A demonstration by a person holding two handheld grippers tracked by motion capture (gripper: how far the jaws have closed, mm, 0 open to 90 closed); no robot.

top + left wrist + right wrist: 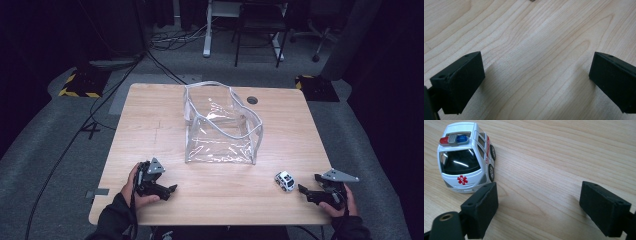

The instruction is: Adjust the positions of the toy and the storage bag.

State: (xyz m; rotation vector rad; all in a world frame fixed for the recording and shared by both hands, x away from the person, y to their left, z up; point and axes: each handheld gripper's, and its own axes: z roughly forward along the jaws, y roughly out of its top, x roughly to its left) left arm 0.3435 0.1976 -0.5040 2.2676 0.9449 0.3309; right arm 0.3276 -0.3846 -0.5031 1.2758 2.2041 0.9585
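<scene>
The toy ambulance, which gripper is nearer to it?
Right. The right gripper sits just beside the toy ambulance, fingers open and not around it. The left gripper rests far across the table.

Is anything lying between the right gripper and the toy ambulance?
No. In the right gripper view the toy ambulance sits just beyond the right gripper, off its open jaws' line, with bare wooden table between them.
</scene>
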